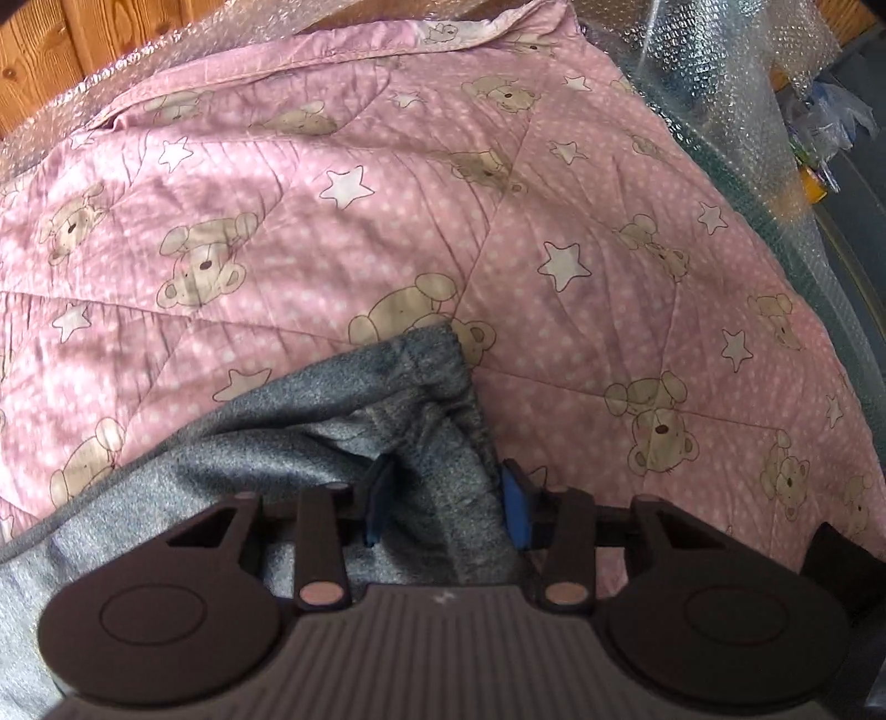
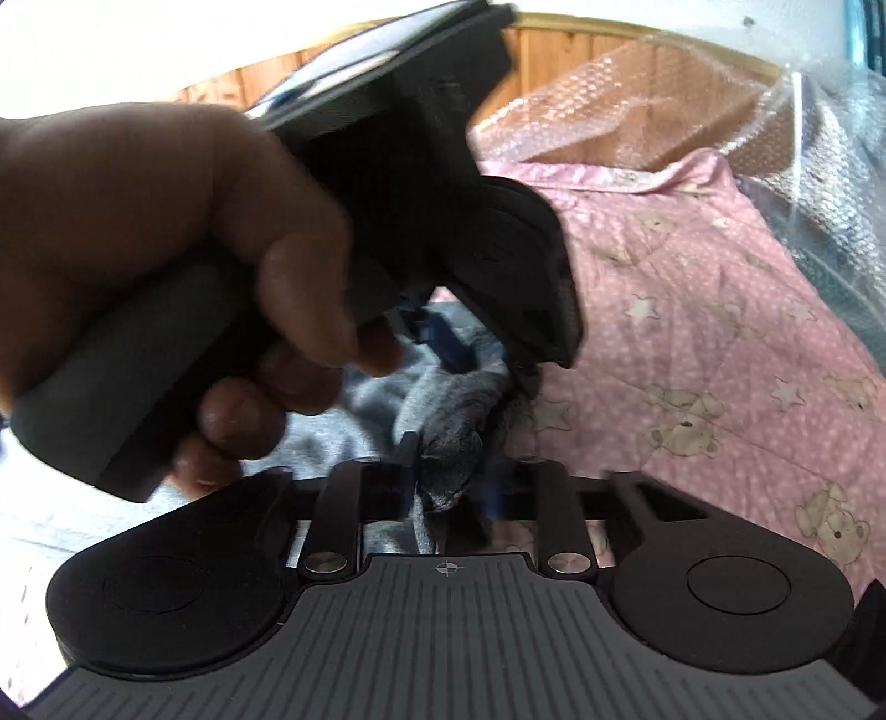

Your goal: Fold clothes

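Grey garment (image 1: 387, 437) is spread on a pink bear-and-star quilt (image 1: 581, 183), bunched near its elastic hem. Left gripper (image 1: 448, 504) is seen partly closed, blue pads (image 1: 515, 509) pressed against a gathered fold of the cloth. Right gripper (image 2: 451, 482) is seen blurred, partly parted, grey fabric between; grip cannot be told. Hand (image 2: 166, 232) is wrapped round the left handle

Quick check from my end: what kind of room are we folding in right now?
Most likely a bedroom. The grey garment lies on a pink quilt printed with teddy bears and stars, spread like bedding. Behind it runs wood panelling, perhaps a headboard or wall. Bubble wrap covers things alongside, suggesting storage or moving.
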A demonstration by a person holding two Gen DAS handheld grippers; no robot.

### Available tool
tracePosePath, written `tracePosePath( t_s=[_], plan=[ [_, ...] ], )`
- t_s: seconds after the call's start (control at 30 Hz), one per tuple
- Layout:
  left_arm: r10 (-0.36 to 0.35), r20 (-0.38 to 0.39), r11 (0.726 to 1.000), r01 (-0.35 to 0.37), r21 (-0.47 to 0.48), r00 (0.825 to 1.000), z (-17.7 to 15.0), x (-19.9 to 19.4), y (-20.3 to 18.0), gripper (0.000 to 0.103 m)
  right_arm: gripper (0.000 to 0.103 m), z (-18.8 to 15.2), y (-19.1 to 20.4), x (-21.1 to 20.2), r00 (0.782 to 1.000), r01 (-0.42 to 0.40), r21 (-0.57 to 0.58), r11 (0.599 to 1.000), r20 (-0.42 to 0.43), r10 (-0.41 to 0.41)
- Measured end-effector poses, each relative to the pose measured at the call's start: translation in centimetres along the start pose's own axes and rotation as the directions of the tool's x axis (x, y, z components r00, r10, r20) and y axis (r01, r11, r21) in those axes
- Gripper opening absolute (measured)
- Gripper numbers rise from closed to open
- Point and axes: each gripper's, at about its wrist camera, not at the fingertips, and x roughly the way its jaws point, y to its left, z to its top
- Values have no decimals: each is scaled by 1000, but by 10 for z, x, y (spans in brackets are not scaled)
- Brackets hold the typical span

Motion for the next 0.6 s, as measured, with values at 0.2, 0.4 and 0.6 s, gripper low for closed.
tracePosePath(
  t_s=[0.2,0.4,0.6],
  plan=[
    [-19,3,1000,19,-11,1000,1,1,4,42,54,-6,-19,18,996,-42,88,995,-71,49],
    [-114,60,992,117,-54,992,-7,-21,26,21,8,1,0,3,999,-52,19,998,-13,52],
    [-178,210,954,221,-204,961,-52,-68,98,19,6,11,56,-14,995,-66,-167,984,57,77]
  ],
)
